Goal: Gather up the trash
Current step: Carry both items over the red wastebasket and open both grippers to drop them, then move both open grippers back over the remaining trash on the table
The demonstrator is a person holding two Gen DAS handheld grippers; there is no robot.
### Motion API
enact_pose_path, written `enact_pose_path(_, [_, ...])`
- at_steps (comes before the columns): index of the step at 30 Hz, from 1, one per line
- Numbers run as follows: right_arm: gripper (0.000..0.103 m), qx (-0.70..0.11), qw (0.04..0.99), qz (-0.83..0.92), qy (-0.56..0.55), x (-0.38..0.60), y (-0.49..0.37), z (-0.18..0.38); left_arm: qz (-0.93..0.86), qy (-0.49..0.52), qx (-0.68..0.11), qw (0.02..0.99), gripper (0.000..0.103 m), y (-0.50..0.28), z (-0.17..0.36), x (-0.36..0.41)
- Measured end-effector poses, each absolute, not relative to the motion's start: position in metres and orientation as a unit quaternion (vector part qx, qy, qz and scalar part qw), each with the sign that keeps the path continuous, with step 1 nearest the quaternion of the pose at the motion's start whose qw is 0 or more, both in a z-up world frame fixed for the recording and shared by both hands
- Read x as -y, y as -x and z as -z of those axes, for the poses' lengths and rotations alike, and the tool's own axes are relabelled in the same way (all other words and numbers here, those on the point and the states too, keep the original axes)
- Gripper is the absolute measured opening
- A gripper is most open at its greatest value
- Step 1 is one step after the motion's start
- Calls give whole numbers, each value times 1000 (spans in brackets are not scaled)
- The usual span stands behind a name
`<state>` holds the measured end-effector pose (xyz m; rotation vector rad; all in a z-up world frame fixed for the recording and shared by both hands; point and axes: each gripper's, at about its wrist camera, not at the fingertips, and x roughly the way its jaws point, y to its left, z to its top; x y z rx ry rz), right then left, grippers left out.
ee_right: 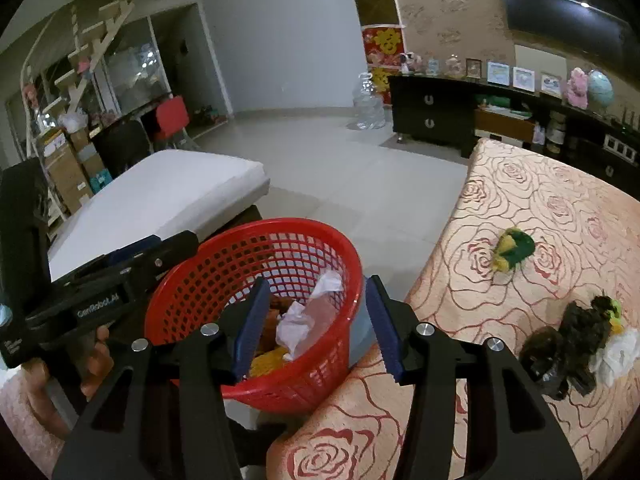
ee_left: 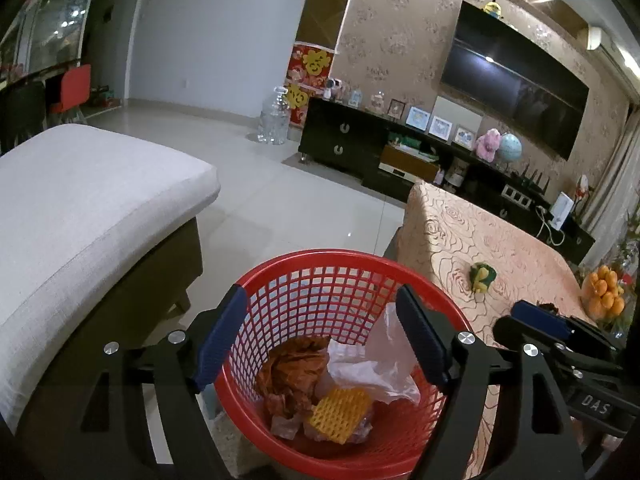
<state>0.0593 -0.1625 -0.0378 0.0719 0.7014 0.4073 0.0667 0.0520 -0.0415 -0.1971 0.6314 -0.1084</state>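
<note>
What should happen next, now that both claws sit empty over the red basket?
Probably swing the right gripper toward the black crumpled bag pile on the rose-patterned tablecloth. Both grippers are open and hold nothing, the red mesh plastic basket already holds scraps, and that pile lies nearest.

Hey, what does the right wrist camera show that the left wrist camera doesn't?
Only the right wrist view shows the dark crumpled trash pile with white plastic beside it on the rose tablecloth, plus stacked cardboard boxes.
Only the left wrist view shows the wall TV, the bowl of oranges and the yellow waffle piece lying flat in the basket.
Both show the red basket holding trash, the green-yellow wrapper on the table, the white cushion, and both grippers with jaws apart, empty.
</note>
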Motion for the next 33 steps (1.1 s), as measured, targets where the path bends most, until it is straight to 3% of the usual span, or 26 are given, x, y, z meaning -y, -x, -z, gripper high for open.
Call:
enact_pose_path(11, [54, -331, 932, -145, -32, 195, -36, 42, 65, 83, -304, 947, 74, -64, 39, -40])
enact_pose_path(18, [63, -327, 941, -72, -44, 254, -12, 50, 80, 73, -302, 947, 74, -61, 40, -25])
enact_pose_path(33, [69, -318, 940, 84, -92, 376, 21, 76, 138, 21, -296, 945, 78, -54, 42, 32])
